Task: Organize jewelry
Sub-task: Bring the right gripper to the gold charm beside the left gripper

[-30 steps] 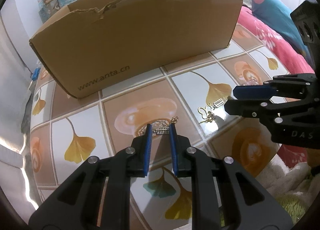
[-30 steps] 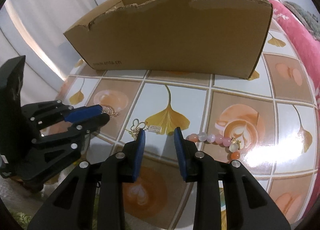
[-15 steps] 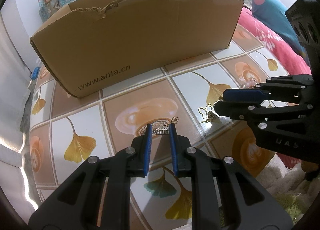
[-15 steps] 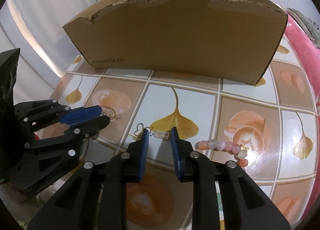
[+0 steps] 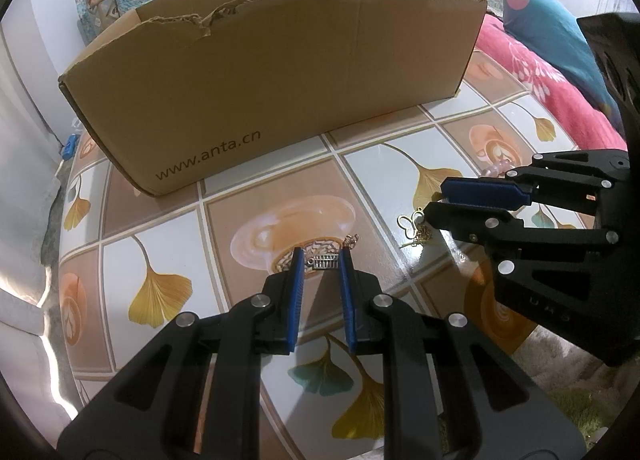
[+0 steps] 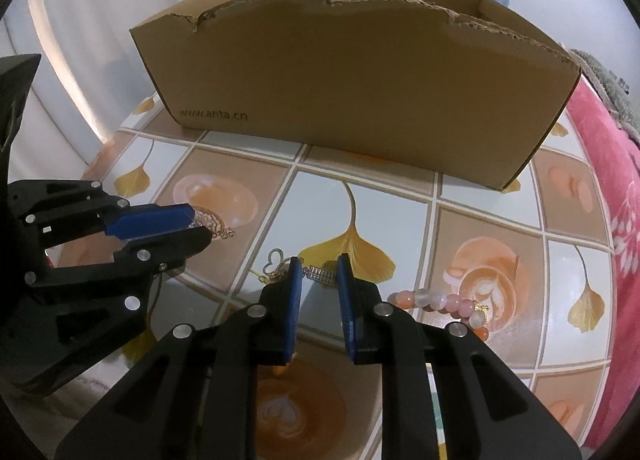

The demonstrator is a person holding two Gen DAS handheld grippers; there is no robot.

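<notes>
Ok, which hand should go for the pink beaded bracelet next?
Right. The beaded bracelet lies just beside the right gripper, whose jaws are closing around the butterfly chain. The left gripper is clamped on a second chain, with the right gripper between it and the bracelet.

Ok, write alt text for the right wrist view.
The right gripper is closing its blue pads around a small silver charm on a gold chain lying on a tiled table. A beaded bracelet lies to its right, the left gripper reaches in from the left, and a cardboard box stands behind.
</notes>
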